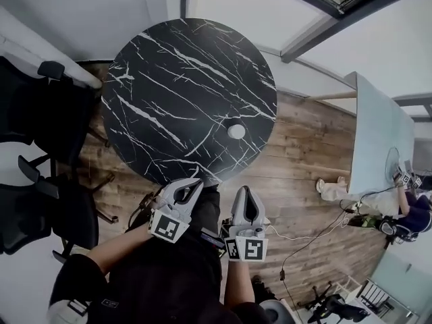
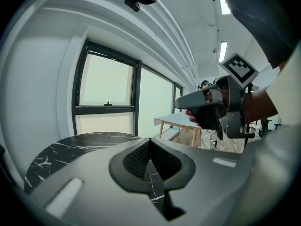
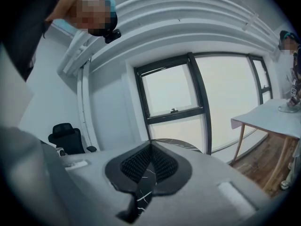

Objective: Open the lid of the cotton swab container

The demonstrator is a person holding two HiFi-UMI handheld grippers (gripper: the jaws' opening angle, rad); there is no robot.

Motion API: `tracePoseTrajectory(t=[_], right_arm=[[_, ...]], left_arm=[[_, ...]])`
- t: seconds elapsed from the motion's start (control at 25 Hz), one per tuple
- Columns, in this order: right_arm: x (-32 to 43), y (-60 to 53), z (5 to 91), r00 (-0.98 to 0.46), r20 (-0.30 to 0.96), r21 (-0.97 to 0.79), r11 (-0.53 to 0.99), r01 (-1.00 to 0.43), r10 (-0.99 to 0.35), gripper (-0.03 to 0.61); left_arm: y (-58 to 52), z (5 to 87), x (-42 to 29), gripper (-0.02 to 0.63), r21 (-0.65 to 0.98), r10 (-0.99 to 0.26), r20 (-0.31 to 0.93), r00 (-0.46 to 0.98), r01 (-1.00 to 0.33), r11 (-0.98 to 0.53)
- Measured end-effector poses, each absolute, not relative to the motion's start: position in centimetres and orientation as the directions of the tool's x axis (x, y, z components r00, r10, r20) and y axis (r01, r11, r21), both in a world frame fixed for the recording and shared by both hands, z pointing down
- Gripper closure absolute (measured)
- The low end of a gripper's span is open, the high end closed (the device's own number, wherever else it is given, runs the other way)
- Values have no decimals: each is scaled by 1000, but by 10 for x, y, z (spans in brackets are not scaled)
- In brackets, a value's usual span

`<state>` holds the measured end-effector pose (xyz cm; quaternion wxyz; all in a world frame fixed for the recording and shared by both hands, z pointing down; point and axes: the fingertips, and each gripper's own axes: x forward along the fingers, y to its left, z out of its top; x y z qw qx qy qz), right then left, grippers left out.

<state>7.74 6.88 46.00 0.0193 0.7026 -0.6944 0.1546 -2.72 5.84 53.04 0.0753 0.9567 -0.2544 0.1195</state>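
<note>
Setting: office or meeting room. Evidence:

- A round black marble-patterned desk point(image 1: 189, 93) stands on a wood-plank floor point(image 1: 304, 147).
- Black swivel office chairs point(image 1: 47, 120) sit just beside it, at the left of the head view.
- A second, pale rectangular desk point(image 1: 378, 133) on wooden legs stands well apart to the right, with a person point(image 1: 412, 218) at its near end.
- The walls are plain white.
- Large dark-framed windows point(image 3: 174, 98) run along one wall (one pane carries a small handle on its sash).
- Strip lights point(image 2: 223, 52) are mounted on the ceiling.
- Loose cables point(image 1: 317, 238) trail over the floor.
</note>
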Motion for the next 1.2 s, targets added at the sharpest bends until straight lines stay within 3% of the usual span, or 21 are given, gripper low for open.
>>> tracePoseTrajectory(t=[0.64, 1.04, 1.2], right_arm=[[139, 20, 475, -151, 252, -221, 95, -971, -956, 580], [148, 5, 511, -176, 278, -252, 105, -962, -944, 580], [152, 0, 531, -168, 306, -256, 89, -963, -937, 580]], left_arm=[[36, 576, 38, 617, 37, -586, 327, 741, -630, -776], [16, 630, 55, 577, 30, -615, 402, 678, -681, -732], [7, 650, 64, 532, 29, -621, 434, 653, -699, -715]])
